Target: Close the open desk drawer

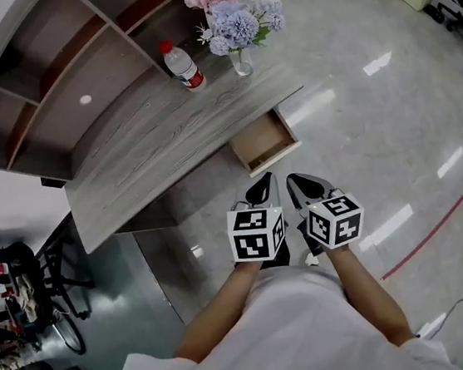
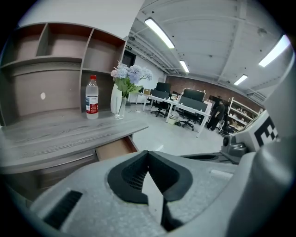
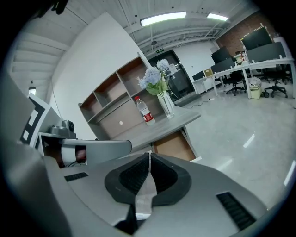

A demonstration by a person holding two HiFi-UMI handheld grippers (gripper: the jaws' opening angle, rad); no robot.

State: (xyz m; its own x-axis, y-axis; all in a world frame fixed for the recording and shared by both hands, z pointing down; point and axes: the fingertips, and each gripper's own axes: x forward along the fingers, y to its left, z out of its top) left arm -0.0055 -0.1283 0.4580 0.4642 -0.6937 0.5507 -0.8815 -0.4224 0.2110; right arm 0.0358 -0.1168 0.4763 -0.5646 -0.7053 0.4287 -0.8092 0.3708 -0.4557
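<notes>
The open drawer [image 1: 264,141] juts out from under the right end of the grey wooden desk [image 1: 152,148]; its pale wood inside holds nothing that I can see. It also shows in the left gripper view as the drawer [image 2: 115,148] and in the right gripper view as the drawer [image 3: 174,145]. My left gripper [image 1: 260,188] and right gripper [image 1: 305,183] hang side by side just in front of the drawer's front panel, apart from it. Both are shut with nothing between the jaws, as the left gripper [image 2: 147,153] and right gripper [image 3: 149,155] views show.
A water bottle [image 1: 183,66] and a glass vase of flowers [image 1: 234,33] stand on the desk's far right end. A shelf unit [image 1: 51,76] rises behind the desk. Glossy floor with a red line [image 1: 427,240] lies to the right; dark clutter [image 1: 29,305] stands at the left.
</notes>
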